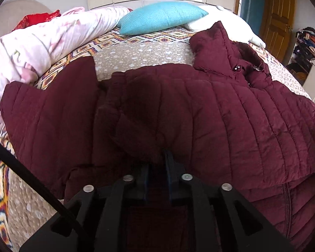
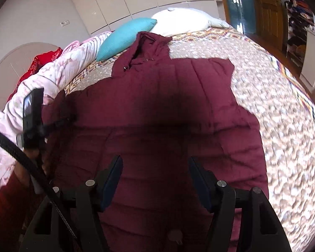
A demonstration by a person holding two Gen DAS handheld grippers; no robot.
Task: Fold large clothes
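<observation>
Maroon quilted puffer jacket (image 1: 199, 109) spread on patterned bed (image 1: 140, 52); left hand-held gripper (image 1: 157, 168) pinching its fabric; right hand-held gripper (image 2: 155, 180) open above it.

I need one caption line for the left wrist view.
Left tool, fingers nearly together around a fold of the maroon quilted jacket spread on the patterned bedspread.

- Your left gripper (image 1: 157, 163) points down, its two fingers close together, pinching a fold of the coat (image 1: 199, 109).
- Your right gripper (image 2: 155, 174) points down too, fingers wide apart, holding nothing.
- Your left hand (image 2: 29, 163) grips its handle, sleeve red.
</observation>
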